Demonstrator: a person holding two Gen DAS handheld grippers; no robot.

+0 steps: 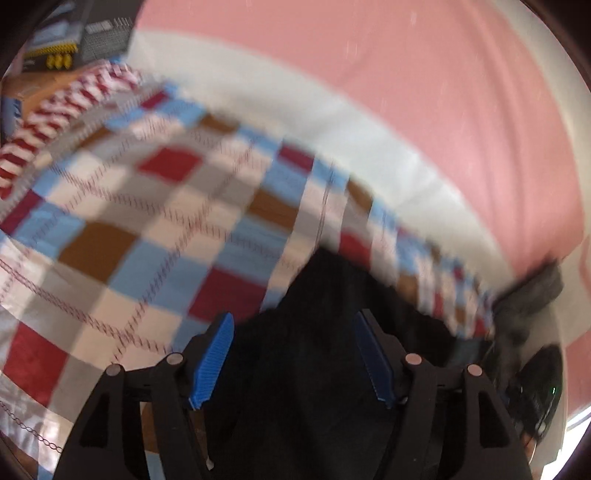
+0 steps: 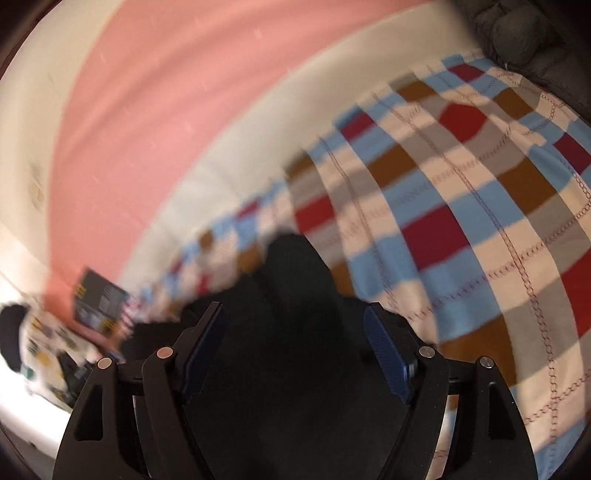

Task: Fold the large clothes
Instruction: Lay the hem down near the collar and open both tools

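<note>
A black garment (image 1: 317,350) lies on a checked bedspread (image 1: 155,206) and fills the gap between the blue pads of my left gripper (image 1: 295,354). Its jaws stand wide apart, with the cloth lying between and under them. In the right wrist view the same black garment (image 2: 295,332) bulges up between the pads of my right gripper (image 2: 295,350), whose jaws also stand wide apart. The checked bedspread (image 2: 461,206) spreads to the right. Both views are blurred by motion.
A pink wall (image 1: 424,74) with a white band (image 1: 332,122) runs behind the bed. A dark box (image 1: 74,40) and red-and-white striped cloth (image 1: 55,118) sit far left. A dark box (image 2: 99,299) and patterned cloth (image 2: 44,339) lie left; a dark cushion (image 2: 524,33) top right.
</note>
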